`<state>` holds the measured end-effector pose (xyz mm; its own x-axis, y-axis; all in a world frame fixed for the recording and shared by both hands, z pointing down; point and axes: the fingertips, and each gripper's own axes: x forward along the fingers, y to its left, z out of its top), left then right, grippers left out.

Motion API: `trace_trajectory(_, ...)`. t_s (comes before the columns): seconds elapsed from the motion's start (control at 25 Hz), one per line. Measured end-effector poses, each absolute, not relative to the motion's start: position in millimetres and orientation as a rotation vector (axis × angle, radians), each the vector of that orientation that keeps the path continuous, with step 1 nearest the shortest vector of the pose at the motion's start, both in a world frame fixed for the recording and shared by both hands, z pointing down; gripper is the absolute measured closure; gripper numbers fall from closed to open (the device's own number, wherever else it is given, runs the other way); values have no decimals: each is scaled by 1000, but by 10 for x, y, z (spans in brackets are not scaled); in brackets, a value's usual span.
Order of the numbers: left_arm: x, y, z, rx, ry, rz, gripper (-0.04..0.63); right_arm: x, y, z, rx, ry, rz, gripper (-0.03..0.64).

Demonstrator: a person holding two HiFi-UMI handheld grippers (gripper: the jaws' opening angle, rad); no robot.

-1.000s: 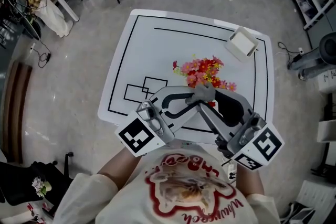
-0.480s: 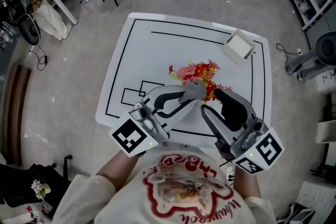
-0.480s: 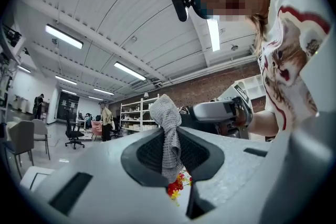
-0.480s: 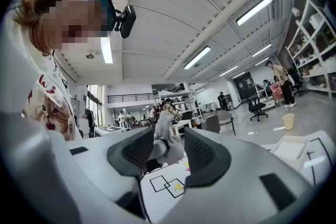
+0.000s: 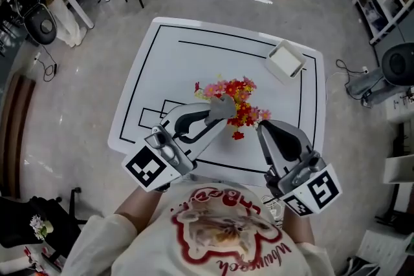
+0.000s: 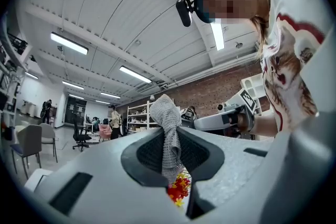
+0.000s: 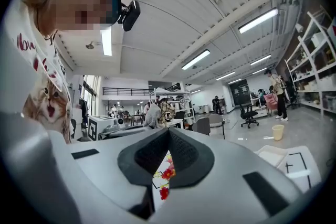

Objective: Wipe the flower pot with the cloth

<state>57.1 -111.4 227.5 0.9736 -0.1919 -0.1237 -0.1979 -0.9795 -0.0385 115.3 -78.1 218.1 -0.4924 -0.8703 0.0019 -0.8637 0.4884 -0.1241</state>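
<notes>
The left tool (image 5: pixel 215 116), clenched on the grey cloth (image 5: pixel 222 106), pointed up-right at the flowers (image 5: pixel 240 99) mid-frame on the surface (image 5: pixel 194 55), nearer them. The flower pot beneath was hidden. The right tool (image 5: pixel 261 128), closed and empty, sat just lower right.

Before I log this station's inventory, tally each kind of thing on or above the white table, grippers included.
Grey two-jaw grippers: 2 (left gripper, right gripper)
Grey knitted cloth in the left gripper: 1
Bunch of red, pink and yellow flowers: 1
White square tray: 1
Total: 5
</notes>
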Motion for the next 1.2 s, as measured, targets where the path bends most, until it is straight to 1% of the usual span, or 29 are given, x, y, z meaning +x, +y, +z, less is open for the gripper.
trace_trajectory(0.16, 597, -1114, 2228, -3035, 319, 203, 543, 1270, -714, 2189, -1539, 2676, -125, 618)
trace_trajectory(0.44, 526, -1228, 2177, -3005, 424, 191, 543, 1491, -576, 2362, -1501, 2736, -182, 618)
trace_trajectory(0.72, 421, -1375, 2171, -2924, 546, 179, 543, 1843, -521, 2233, -1464, 2731, -211, 618)
trace_trajectory(0.92, 377, -1592, 2318, -2928, 513, 117, 543, 1760, -690, 2308, -1467, 2729, -207, 618)
trace_trajectory(1.2, 429, -2153, 2375, -2915, 346, 85, 543, 1645, -1112, 2298, -1549, 2637, -213, 618)
